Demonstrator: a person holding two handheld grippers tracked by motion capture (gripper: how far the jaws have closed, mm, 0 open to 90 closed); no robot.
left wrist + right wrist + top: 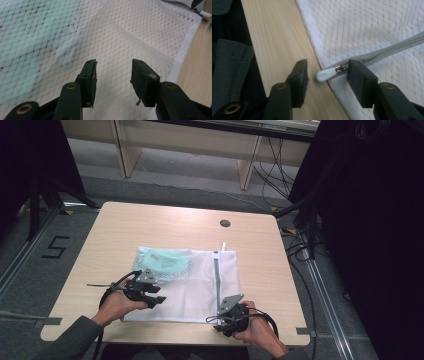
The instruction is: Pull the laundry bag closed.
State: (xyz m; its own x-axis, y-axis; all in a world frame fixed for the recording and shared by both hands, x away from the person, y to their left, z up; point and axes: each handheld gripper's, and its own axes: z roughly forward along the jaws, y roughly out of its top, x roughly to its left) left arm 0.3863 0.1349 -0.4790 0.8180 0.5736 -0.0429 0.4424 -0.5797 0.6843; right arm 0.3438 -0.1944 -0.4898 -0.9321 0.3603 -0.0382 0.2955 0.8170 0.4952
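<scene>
Mesh laundry bag lies flat mid-table. Right gripper, jaws parted, straddles the white zipper pull; left gripper hovers open over the mesh. Next, I'd guess: pinch the pull.

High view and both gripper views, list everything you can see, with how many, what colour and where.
mesh bag: one, white, flat on the middle of the table
cloth: one, pale green, inside the bag at its far left
zipper: one, grey, along the bag's right side
zipper pull: one, white, at the bag's near edge, between the right gripper's jaws
table: one, light wood, centre
table hole: one, dark, far side of the table
floor number 5: one, black, left of the table
left gripper: one, black, open over the bag
right gripper: one, black, open around the pull
hands: two, holding the grippers
</scene>
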